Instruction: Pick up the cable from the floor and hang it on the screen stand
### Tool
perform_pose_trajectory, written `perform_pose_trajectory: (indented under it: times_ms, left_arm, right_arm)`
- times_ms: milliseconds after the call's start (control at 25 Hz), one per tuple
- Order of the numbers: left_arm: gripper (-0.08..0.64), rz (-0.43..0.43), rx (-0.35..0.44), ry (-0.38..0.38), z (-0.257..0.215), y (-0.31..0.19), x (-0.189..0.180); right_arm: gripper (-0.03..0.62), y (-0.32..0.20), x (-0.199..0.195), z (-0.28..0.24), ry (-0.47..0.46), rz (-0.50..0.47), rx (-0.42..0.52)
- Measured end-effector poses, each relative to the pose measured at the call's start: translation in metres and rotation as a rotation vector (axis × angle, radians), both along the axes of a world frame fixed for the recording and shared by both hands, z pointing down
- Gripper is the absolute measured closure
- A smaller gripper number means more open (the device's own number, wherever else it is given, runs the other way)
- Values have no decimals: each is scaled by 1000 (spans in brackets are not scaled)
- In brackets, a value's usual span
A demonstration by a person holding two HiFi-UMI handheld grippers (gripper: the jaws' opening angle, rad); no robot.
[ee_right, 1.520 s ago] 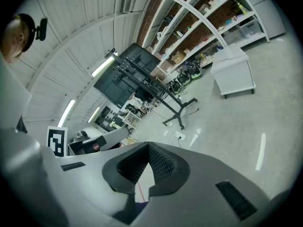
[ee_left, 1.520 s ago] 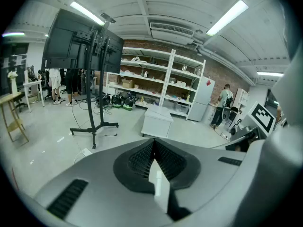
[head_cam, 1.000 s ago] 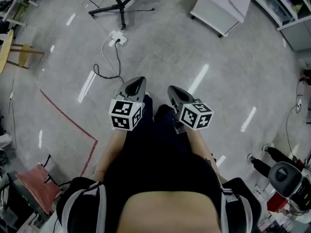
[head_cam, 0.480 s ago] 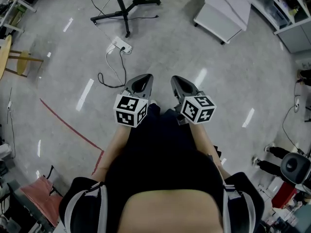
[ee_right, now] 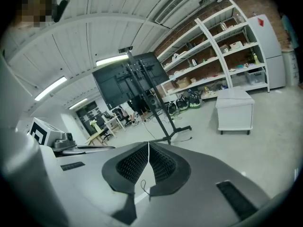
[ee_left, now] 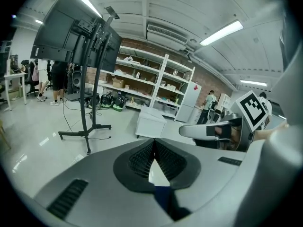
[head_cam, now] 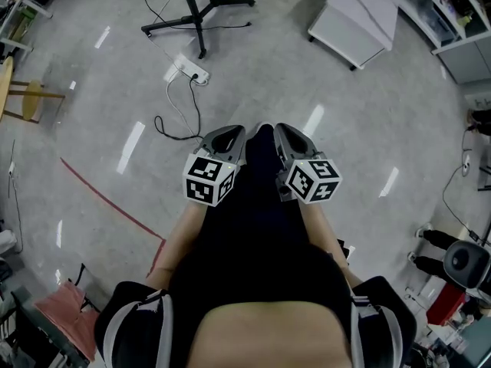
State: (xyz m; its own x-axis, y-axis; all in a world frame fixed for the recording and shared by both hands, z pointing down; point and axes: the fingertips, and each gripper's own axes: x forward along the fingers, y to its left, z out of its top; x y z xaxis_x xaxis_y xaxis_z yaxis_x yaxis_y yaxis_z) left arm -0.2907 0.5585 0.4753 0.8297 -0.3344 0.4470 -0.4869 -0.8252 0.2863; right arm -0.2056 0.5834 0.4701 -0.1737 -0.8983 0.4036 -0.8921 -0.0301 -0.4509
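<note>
A thin black cable [head_cam: 163, 126] lies curled on the grey floor, beside a white power strip [head_cam: 192, 71] with a white lead. It sits ahead and left of my left gripper [head_cam: 228, 136]. The black screen stand [head_cam: 193, 10] rises beyond it, and both gripper views show it carrying a dark screen [ee_left: 71, 30] [ee_right: 130, 77]. My left gripper [ee_left: 154, 141] is shut and empty. My right gripper [head_cam: 287, 134] [ee_right: 148, 144] is shut too, with nothing in it. Below its pads a bit of the black cable [ee_right: 142, 187] shows on the floor.
A low white cabinet [head_cam: 351, 23] stands on the floor to the right of the stand. A wooden stool [head_cam: 27, 98] is at the far left and a red line [head_cam: 107, 198] crosses the floor. Shelving [ee_left: 151, 79] and people stand along the far wall.
The person has stepped forward, so the power strip and cable sit a little lower in the head view. Both grippers have drawn closer together, still shut.
</note>
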Motion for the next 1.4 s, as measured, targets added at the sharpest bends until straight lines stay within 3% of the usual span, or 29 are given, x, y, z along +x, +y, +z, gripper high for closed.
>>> perform_pose_trajectory:
  times_ms: [440,1080,1400]
  left_arm:
    - [552,-27,-17,-26,11,-50,9]
    - [552,-24,6,-41,11,-185,103]
    - [552,-38,-5,-55,18,-223,135]
  right_arm:
    - [568,-57,16,9,-4,-47,-15]
    - [568,-187,115,16,-18,-37,-20]
    - [568,-228,146,22,-35,-54,-21]
